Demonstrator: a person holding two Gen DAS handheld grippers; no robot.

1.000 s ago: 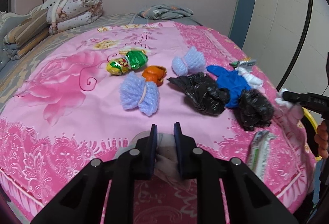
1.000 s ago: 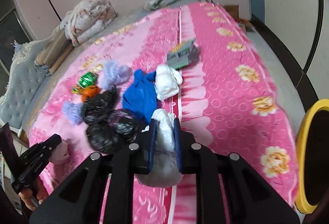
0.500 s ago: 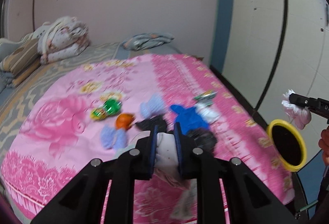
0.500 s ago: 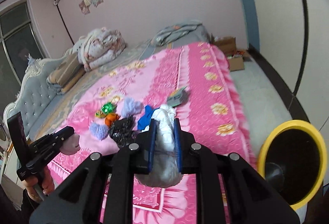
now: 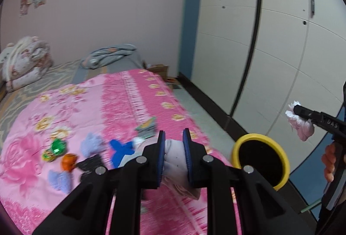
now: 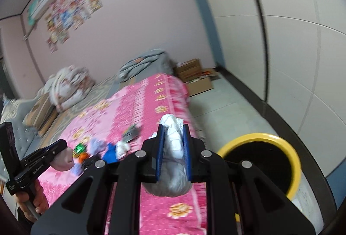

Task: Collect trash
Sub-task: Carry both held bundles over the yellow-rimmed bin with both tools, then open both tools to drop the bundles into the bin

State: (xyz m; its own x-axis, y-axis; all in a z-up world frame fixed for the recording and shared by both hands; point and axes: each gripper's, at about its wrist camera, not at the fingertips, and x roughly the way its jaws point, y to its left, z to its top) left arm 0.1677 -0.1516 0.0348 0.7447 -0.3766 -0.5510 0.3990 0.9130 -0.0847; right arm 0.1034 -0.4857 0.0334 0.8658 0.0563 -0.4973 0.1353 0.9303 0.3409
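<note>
Trash is clamped in both tools right now: the left gripper (image 5: pixel 173 154) is squeezed tight on a pinkish-white crumpled wad (image 5: pixel 174 154), and the right gripper (image 6: pixel 173 149) is pinching a white plastic wad (image 6: pixel 173 144). Big change from a second ago: both were down low over the pink bedspread (image 5: pixel 90 105), and now they've lifted and swung toward the yellow-rimmed bin (image 6: pixel 263 161) on the floor beside the bed. Looks like the drop is next. Plenty of scraps still lie on the bed, like the blue piece (image 5: pixel 121 149) and green wrapper (image 5: pixel 57 146).
</note>
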